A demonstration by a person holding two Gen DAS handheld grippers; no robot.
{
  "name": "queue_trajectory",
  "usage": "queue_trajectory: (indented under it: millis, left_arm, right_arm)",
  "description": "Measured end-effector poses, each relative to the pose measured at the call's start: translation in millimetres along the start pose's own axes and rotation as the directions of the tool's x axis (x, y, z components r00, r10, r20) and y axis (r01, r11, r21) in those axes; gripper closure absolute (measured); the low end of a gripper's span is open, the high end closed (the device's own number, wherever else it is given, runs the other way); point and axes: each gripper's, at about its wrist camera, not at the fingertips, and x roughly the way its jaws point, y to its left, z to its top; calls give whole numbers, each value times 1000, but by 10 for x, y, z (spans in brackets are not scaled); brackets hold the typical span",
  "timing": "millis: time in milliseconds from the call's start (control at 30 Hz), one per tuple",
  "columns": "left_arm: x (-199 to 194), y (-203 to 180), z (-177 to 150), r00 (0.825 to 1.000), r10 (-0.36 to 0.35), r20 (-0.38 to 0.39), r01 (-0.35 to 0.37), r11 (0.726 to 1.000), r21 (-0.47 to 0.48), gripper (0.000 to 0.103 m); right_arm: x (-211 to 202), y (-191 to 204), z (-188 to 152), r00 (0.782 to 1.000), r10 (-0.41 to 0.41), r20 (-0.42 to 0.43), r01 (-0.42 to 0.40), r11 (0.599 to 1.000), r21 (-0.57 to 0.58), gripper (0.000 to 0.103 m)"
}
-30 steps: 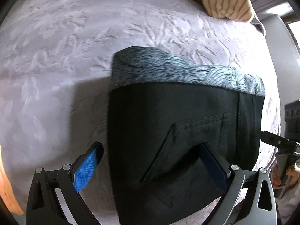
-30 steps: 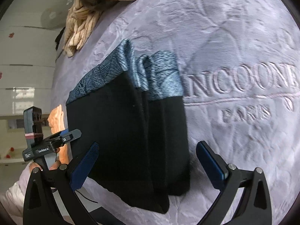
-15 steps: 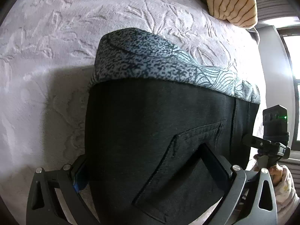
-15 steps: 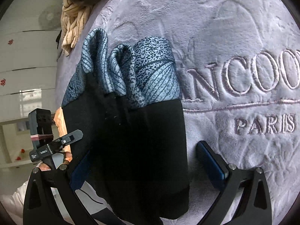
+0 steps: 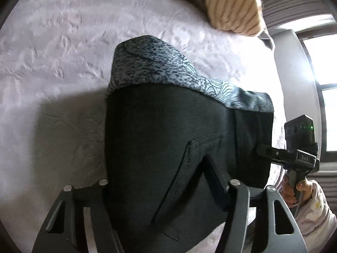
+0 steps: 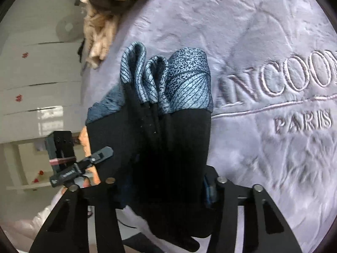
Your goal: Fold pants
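The folded black pants [image 5: 168, 139] lie on a lilac bedspread [image 5: 52, 73], with their blue-grey patterned cuff [image 5: 151, 63] at the far end. My left gripper [image 5: 160, 183] straddles the near left corner of the stack. Its jaws are closing with the black cloth between them: one finger lies on the back pocket and the other is hidden behind the fabric edge. In the right wrist view the pants [image 6: 168, 147] stand bunched in several layers, their cuff [image 6: 185, 84] folded into loops. My right gripper [image 6: 162, 189] is closing on that bundle, both pads against its sides.
Striped cream bedding [image 5: 231, 6] and a beige knitted blanket [image 6: 99, 29] lie at the far edge of the bed. Embossed lettering [image 6: 294, 80] marks the spread to the right. A hand in a pale sleeve [image 5: 294, 191] holds the other gripper's handle. A window [image 5: 324, 94] is on the right.
Both grippers moved forward onto the near end of the pants, and their wide jaws narrowed around the cloth. The stack now bunches up between the fingers.
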Motion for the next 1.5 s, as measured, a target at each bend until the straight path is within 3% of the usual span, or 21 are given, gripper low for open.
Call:
queue_trajectory:
  millis: [167, 333, 467, 667, 733, 833, 900, 967, 1033, 1100, 1167, 1267, 1367, 1433, 1500]
  left_arm:
    - [-437, -79, -153, 999, -3, 46, 1, 999, 51, 40]
    - [-910, 146, -450, 998, 7, 63, -10, 998, 61, 40]
    - [-1127, 358, -708, 998, 31, 54, -33, 998, 46, 40]
    - [-1069, 844, -1093, 998, 55, 2, -55, 998, -40, 40]
    - [-869, 1059, -1180, 996, 69, -53, -73, 995, -75, 38]
    - [-652, 1330, -1259, 988, 96, -125, -112, 984, -136, 22]
    - [-724, 1368, -1278, 988, 106, -114, -122, 983, -138, 21]
    - [-932, 1306, -1269, 978, 198, -63, -203, 976, -78, 21]
    - [-1114, 1258, -1234, 966, 258, -7, -259, 965, -39, 21]
    - [-1348, 1205, -1183, 957, 283, 64, -282, 959, -17, 21]
    - [-1502, 1119, -1116, 957, 266, 118, -268, 963, 2, 22]
    - [-1575, 919, -1006, 967, 200, 157, -209, 977, 48, 22]
    - [-1397, 743, -978, 978, 157, 137, -171, 981, 94, 22]
    - [-1187, 689, -919, 972, 193, 131, -206, 974, 94, 22]
    - [-993, 792, -906, 954, 268, 132, -276, 960, 46, 22]
  right_arm:
    - [-155, 342, -216, 999, 48, 18, -47, 998, -47, 51]
    - [-142, 657, -504, 996, 84, 20, -82, 994, -67, 51]
    - [122, 929, -800, 995, 96, -9, -96, 993, -75, 51]
    - [637, 905, -1132, 993, 119, -22, -119, 993, 7, 51]
    - [811, 851, -1185, 995, 91, -37, -90, 995, 35, 51]
    - [1073, 703, -1220, 996, -37, -80, 44, 995, 87, 48]
    - [1085, 724, -1262, 992, -88, -90, 95, 992, 83, 42]
    - [980, 820, -1273, 986, -150, -79, 154, 987, 47, 35]
    - [889, 913, -1248, 974, -215, -66, 216, 976, 10, 35]
    - [792, 1020, -1183, 961, -275, -35, 275, 961, -13, 42]
    - [669, 1177, -1119, 964, -264, 23, 264, 964, -39, 75]
    - [537, 1376, -1047, 973, -210, 94, 218, 972, -82, 77]
    - [669, 1643, -945, 971, -216, 106, 230, 963, -139, 77]
    - [851, 1723, -862, 955, -279, 102, 292, 943, -161, 77]
    - [964, 1640, -889, 928, -360, 95, 371, 912, -174, 77]
